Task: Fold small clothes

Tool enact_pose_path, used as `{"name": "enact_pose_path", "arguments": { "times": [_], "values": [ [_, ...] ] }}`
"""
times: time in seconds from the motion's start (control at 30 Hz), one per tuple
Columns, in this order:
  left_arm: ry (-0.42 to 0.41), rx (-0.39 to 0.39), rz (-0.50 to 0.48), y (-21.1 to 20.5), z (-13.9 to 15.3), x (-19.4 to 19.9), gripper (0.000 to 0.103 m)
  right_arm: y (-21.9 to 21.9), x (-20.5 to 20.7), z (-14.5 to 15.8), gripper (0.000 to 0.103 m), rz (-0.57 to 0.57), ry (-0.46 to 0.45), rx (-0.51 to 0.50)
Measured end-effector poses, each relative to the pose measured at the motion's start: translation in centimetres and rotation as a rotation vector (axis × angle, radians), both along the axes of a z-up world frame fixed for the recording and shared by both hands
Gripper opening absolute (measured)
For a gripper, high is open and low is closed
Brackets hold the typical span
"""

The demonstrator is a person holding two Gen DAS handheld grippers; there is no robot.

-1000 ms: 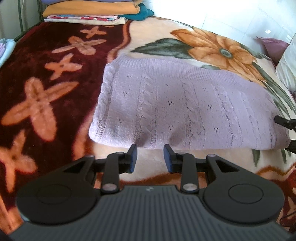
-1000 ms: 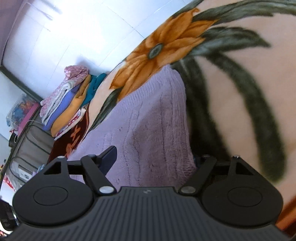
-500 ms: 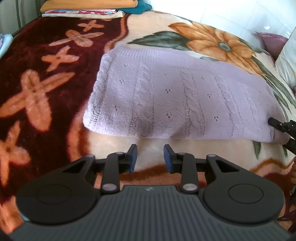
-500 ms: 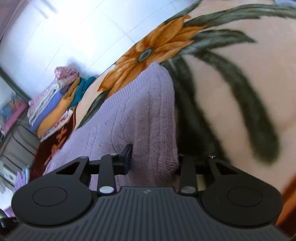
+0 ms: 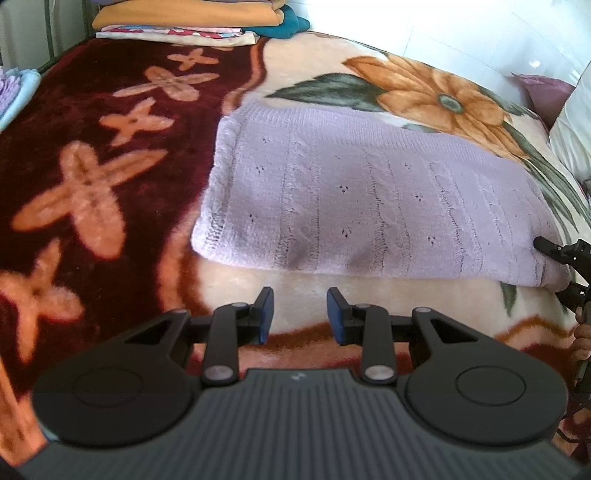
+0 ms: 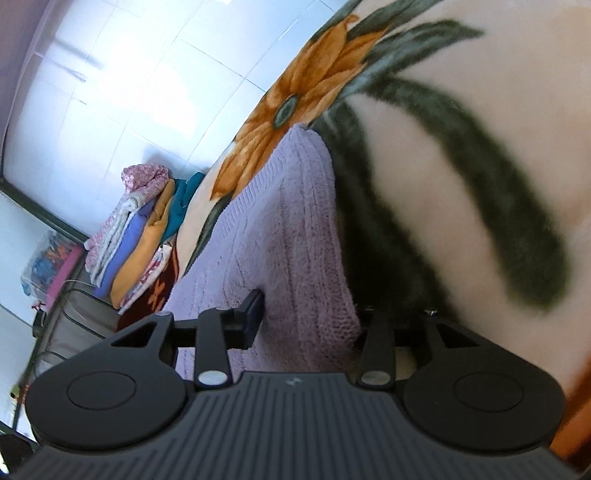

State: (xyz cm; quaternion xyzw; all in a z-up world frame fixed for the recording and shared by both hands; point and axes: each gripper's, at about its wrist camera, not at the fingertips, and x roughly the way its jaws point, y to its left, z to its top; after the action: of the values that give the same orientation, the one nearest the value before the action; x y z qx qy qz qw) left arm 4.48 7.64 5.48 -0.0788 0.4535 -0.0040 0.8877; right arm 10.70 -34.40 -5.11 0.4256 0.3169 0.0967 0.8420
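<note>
A: On the bed, what is lying there?

B: A lilac knitted sweater (image 5: 369, 199), folded into a flat rectangle, lies on a plush blanket (image 5: 92, 177). One half of the blanket is dark red with orange crosses, the other cream with a big orange flower (image 5: 439, 99) and green leaves. The sweater sits mostly on the cream half, its left edge reaching the red part.

A: And the left tongs (image 5: 300, 314)?

B: They hang just in front of the sweater's near edge, over bare blanket. Their blue pads stand a little apart with nothing between them, touching nothing.

A: The right tongs (image 6: 306, 314)?

B: They are at the sweater's near right corner. In the right wrist view one finger (image 6: 253, 306) lies on top of the knit and the other goes under the folded edge, out of sight, so the corner sits between them. The jaws have just been closing and then easing a little wider; they look to be pinching the corner. In the left wrist view they show at the right edge, one black finger on top of the corner and one below it.

A: Anything else on the bed?

B: A stack of folded clothes (image 5: 184, 18) at the far end, orange, teal and patterned pieces, well apart from the sweater.
</note>
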Motion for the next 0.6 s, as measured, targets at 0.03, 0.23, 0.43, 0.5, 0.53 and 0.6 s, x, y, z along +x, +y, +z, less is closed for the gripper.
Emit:
{"name": "enact_pose_path", "arguments": {
  "times": [0.03,0.23,0.43,0.5,0.53,0.6],
  "values": [
    [0.0,-0.001,0.0,0.0,0.0,-0.1,0.034,-0.1,0.0,0.0,0.047,0.0,0.001,0.006],
    [0.007,0.007,-0.01,-0.2,-0.1,-0.1,0.034,0.1,0.3,0.4,0.041,-0.004,0.016,-0.022],
    [0.009,0.029,-0.016,-0.2,-0.2,-0.2,0.034,1.2,-0.5,1.2,0.029,-0.03,-0.02,-0.111],
    [0.01,0.038,-0.015,-0.2,-0.2,-0.2,0.034,1.4,-0.7,1.7,0.027,-0.034,-0.041,-0.131],
    [0.013,0.04,-0.014,-0.2,-0.3,-0.2,0.034,1.6,-0.8,2.1,0.027,-0.028,-0.058,-0.15],
    [0.015,0.04,-0.011,-0.2,-0.4,-0.1,0.034,1.9,-1.0,2.9,0.027,-0.013,-0.093,-0.191]
  ]
}}
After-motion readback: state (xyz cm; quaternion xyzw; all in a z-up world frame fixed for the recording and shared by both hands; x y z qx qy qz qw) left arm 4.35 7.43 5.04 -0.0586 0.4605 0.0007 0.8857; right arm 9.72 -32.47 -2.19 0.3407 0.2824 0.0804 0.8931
